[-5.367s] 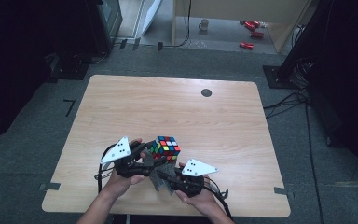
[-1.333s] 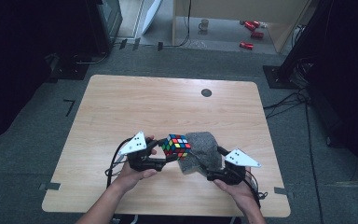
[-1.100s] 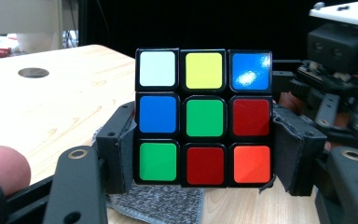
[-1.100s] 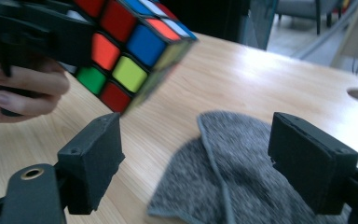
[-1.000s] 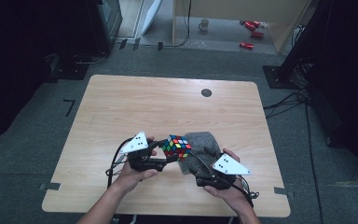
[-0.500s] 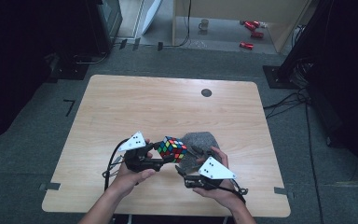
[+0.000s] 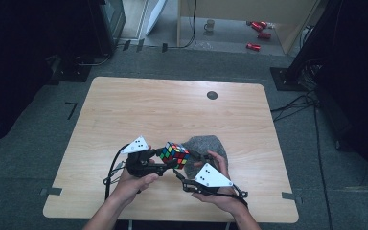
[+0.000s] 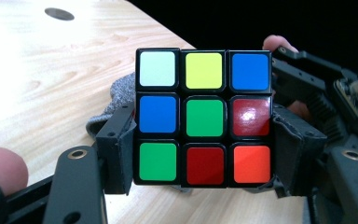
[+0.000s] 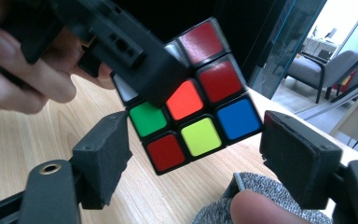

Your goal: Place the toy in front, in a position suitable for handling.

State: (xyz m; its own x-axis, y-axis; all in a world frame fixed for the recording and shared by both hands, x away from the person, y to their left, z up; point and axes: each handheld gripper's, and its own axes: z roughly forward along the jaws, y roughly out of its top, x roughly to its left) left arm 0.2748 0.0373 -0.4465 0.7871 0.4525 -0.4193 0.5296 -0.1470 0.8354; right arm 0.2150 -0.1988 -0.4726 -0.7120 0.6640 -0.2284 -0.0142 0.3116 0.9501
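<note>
My left hand-held gripper (image 8: 205, 186) is clamped on the multicoloured plastic puzzle cube (image 8: 204, 116), its two black padded jaws pressed against the cube's left and right sides in the left gripper view, so the cube is held up off the pale wooden bench (image 7: 139, 110) rather than resting on it. The face turned toward that camera has a green centre square, with white, yellow and blue across the top row and green, red and orange along the bottom. In the high view the left hand-held gripper (image 7: 170, 163) sits near the front edge of the bench, the cube (image 7: 174, 154) at its tip. My right hand-held gripper (image 9: 193, 168) is spread wide, its jaws standing well apart on either side of the cube's lower corner and touching nothing; the cube (image 9: 191, 116) hangs tilted between and beyond them, with one of the left gripper's jaws across its upper face. Just under and beside the right jaw lies a grey knitted cloth (image 9: 261, 196), bunched on the bench, with one of my fingertips resting on it. From above, the cloth (image 7: 206, 145) lies just behind the cube, and my right hand-held gripper (image 7: 181, 176) comes in from the front right.
</note>
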